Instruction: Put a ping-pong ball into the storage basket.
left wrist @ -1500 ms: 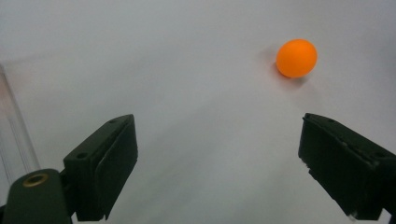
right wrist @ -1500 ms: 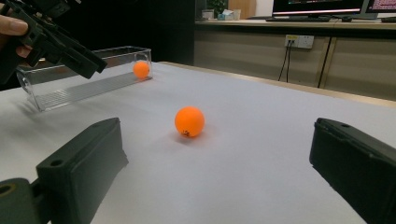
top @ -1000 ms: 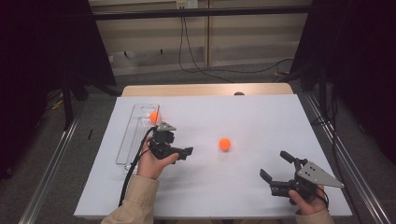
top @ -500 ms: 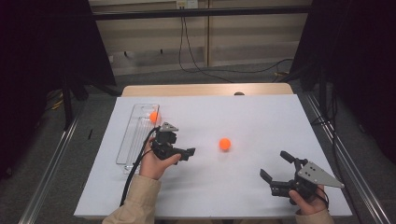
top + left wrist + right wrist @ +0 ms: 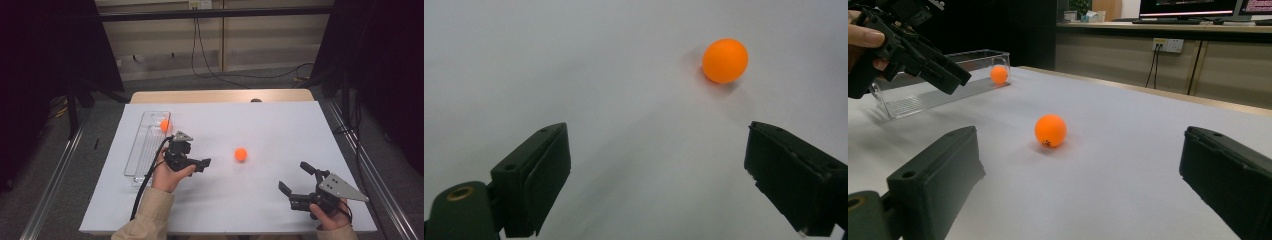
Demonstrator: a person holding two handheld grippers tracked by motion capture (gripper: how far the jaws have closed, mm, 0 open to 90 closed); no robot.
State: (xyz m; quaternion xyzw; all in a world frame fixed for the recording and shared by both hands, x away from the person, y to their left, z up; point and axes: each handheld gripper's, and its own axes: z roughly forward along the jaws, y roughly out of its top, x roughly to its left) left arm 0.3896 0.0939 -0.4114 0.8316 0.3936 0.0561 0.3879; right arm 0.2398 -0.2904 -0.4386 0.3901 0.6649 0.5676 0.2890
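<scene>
High view, nearest first: the right gripper [image 5: 292, 177] sits low at the near right corner of the white surface [image 5: 280, 125], jaws spread wide with nothing between them. Farther in, the left gripper [image 5: 202, 162] hovers with jaws wide and empty, pointing at the orange ball [image 5: 240, 154] lying loose just beyond it. Beyond, a second orange ball [image 5: 164, 125] rests in the clear tray [image 5: 142, 145].
</scene>
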